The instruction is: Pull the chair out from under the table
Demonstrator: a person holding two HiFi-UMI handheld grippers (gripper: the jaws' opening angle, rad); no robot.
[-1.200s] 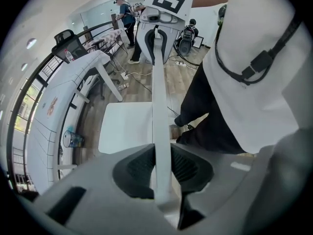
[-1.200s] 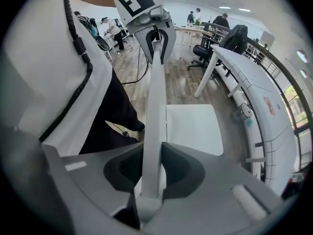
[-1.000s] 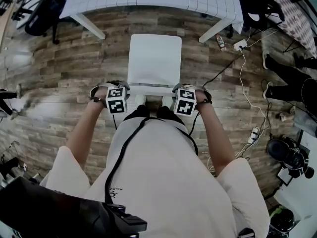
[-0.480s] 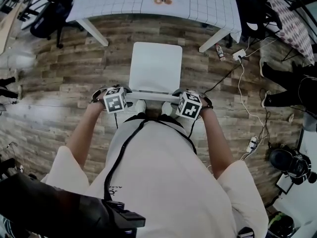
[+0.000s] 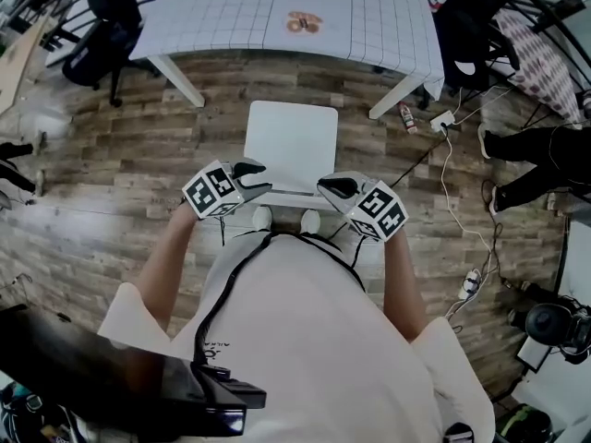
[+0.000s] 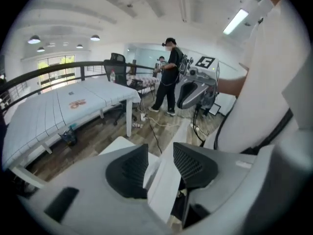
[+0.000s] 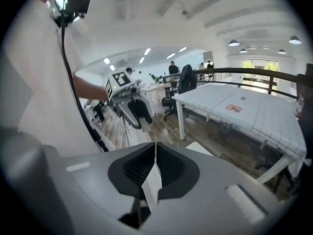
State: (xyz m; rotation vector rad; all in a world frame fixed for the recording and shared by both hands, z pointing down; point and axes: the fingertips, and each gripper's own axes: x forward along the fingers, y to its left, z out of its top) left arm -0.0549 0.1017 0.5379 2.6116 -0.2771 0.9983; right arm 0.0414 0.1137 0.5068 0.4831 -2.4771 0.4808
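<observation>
In the head view, a white chair (image 5: 291, 141) is seen just ahead of the left gripper (image 5: 251, 175) and the right gripper (image 5: 334, 188). It stands clear of the table (image 5: 231, 7), and a strip of wooden floor (image 5: 111, 155) is left bare between the seat's far edge and the table's near edge. Out past the right gripper's outer side, a plug block (image 5: 441, 118) and a white power strip (image 5: 472, 280) lie on the floor, and a standing person's legs (image 5: 526, 169) are seen farther out still. A black office chair (image 5: 102, 26) is parked well beyond the left gripper, by the table's corner. The wearer's white shoes (image 5: 262, 218) are set just behind the backrest, beneath the grippers. Both forearms are stretched forward. The grippers are tilted downward and turned inward, so that their tips face each other over the two ends of the backrest's top rail. The left gripper is released: its jaws have just been closing somewhat but are held apart, and the white rail is seen through the gap, not pressed by the pads. The right gripper is clenched: its jaws have just been closing, and only a sliver of the white rail shows through the slit between them, with nothing clamped. Bare floor is left open on each gripper's outer side, and the table's two near legs flank the room ahead of the seat.
</observation>
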